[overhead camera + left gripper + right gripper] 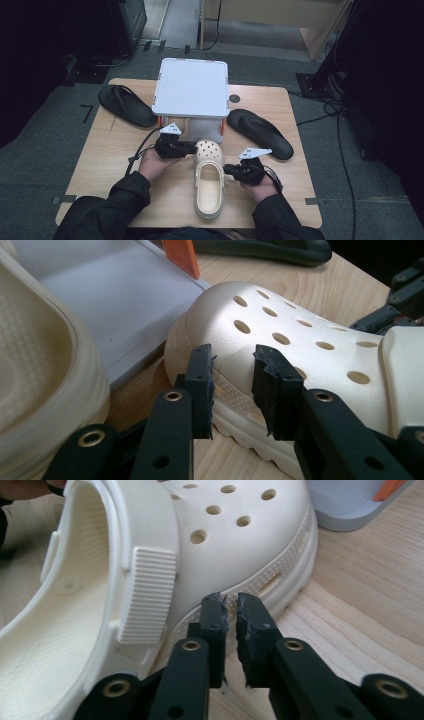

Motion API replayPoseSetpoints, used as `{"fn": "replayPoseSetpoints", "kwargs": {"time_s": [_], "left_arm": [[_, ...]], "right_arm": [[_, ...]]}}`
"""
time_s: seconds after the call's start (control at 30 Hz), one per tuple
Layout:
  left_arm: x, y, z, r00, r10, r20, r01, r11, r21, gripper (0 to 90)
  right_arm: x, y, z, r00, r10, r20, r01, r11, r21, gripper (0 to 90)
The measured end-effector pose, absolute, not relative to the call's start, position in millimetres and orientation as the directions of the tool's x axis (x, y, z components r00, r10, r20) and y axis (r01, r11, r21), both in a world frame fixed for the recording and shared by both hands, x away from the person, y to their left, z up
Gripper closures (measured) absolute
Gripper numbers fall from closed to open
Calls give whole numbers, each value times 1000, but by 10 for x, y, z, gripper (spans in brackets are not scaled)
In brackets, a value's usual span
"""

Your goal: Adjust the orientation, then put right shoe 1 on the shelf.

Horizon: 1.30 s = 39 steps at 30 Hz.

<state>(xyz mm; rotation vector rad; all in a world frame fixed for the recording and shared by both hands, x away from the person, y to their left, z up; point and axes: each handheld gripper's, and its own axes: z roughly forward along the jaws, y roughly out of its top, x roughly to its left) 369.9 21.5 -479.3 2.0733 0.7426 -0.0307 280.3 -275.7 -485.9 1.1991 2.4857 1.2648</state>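
Observation:
A cream clog (209,185) with round holes in its toe lies on the wooden table (107,165), toe toward a white two-level rack (192,87). My left gripper (192,148) is at the clog's left toe side. In the left gripper view its jaws (232,390) stand apart just short of the clog's (300,335) sole edge, gripping nothing. My right gripper (227,170) is at the clog's right side. In the right gripper view its jaws (229,630) show a narrow slit and nothing between them, close to the clog's (215,545) sole rim.
A second cream clog (45,375) rests by the rack's grey lower shelf (115,300). One black flip-flop (127,105) lies left of the rack and another (260,132) lies right of it. Dark carpet and cables surround the table.

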Motion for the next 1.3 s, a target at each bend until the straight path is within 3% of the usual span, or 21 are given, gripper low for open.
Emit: {"fn": "replayPoseSetpoints", "kwargs": {"time_s": [0.23, 0.47, 0.8, 1.3], "left_arm": [[3699, 303, -4640, 817, 484, -312, 519, -384, 763, 647], [3663, 414, -4433, 820, 470, -326, 520, -375, 768, 606], [3631, 553, -4213, 829, 463, -314, 505, -378, 776, 561], [3688, 761, -3888, 825, 485, -290, 482, -339, 808, 541]], "right_arm": [[2830, -2883, -4690, -665, 706, 243, 563, 260, 785, 687], [2764, -2751, -4444, -716, 649, 259, 502, 220, 837, 561], [2762, -2431, -4562, -763, 605, 230, 499, 323, 804, 443], [2773, -2396, -4629, -763, 632, 137, 446, 361, 819, 532]]}}
